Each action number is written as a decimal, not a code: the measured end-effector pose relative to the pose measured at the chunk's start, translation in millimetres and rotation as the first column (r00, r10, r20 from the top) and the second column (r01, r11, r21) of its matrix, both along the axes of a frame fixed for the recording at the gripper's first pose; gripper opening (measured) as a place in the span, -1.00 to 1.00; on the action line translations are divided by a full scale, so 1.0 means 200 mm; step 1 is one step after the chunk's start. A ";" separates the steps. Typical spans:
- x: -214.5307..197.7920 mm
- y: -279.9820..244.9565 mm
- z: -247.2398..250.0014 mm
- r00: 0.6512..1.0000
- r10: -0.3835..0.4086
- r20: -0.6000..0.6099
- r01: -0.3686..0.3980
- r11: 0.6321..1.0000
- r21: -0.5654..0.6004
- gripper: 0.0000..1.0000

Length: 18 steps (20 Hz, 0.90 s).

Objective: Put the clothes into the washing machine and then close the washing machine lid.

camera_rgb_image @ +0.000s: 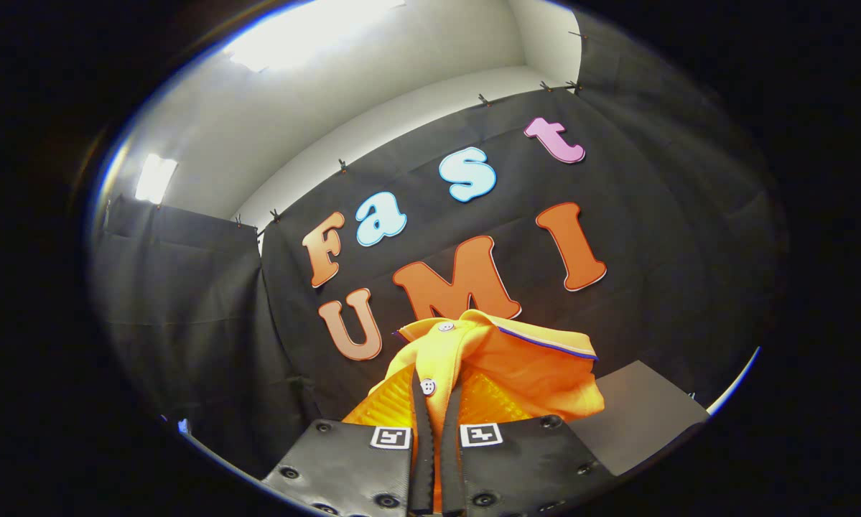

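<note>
Black cloth wall (638, 287) fills the middle of the frame, white ceiling with bright lamps at upper left, a grey panel (635, 416) low right.

Gripper (437, 424) at bottom centre: fingers nearly pressed together, pinching the orange shirt (538, 377) along its buttoned placket. Fabric fills the narrow gap between them.

Shirt sits between and just beyond the fingers, bunched upward, collar with its dark-trimmed edge at the top.

Handling, by judgement: light, soft, limp; not fragile. It will drape and swing, and may slip if only one layer is caught. The placket or collar, being doubled cloth, looks the firmest hold.

Long axis cannot be told: garment is crumpled. Collar points up, away from the fingers.
</note>
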<state>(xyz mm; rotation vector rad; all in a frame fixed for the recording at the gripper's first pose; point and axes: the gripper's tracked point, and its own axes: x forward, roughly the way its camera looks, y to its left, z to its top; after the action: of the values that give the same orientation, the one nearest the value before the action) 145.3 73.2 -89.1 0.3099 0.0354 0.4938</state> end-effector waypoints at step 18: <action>-0.15 0.55 0.20 0.996 0.032 0.082 -0.030 0.999 -0.023 -0.77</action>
<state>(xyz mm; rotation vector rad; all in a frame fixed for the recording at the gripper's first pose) 115.0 183.2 -49.5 0.2676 -0.0345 0.5361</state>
